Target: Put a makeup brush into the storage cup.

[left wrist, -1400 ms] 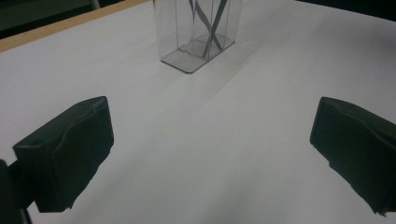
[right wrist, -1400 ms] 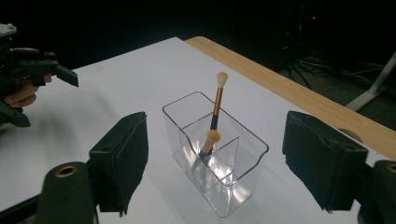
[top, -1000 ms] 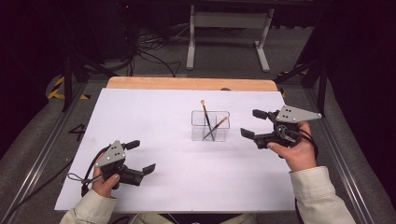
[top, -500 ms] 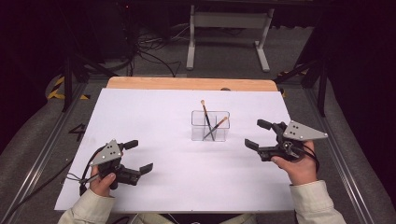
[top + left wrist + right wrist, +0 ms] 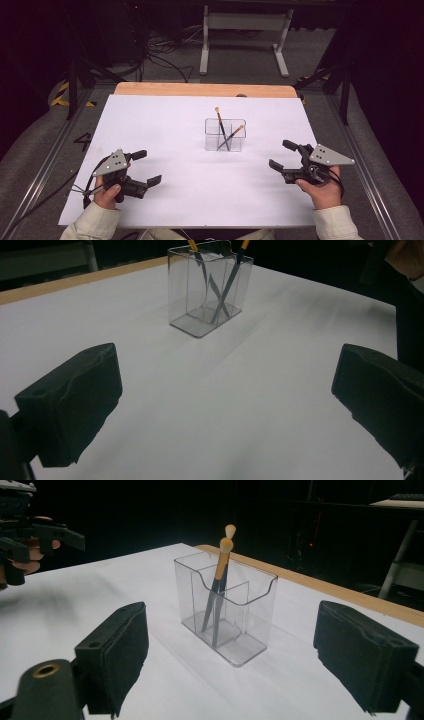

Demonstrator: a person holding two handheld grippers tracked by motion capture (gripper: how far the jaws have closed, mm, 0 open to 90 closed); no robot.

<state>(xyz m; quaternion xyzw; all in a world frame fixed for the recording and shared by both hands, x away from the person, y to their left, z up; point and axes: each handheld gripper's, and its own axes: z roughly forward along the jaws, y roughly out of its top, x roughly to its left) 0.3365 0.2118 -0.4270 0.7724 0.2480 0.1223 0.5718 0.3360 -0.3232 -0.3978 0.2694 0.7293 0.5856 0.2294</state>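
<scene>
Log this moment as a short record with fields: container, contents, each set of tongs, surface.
container: clear plastic holder, upright near the middle of the table, divided into compartments
contents: two pencils with orange tops, leaning and crossing inside the holder
left tongs: open, holding nothing, low at the near left, apart from the holder
right tongs: open, holding nothing, at the near right, pointed toward the holder
surface: white sheet over a wooden table edge
</scene>
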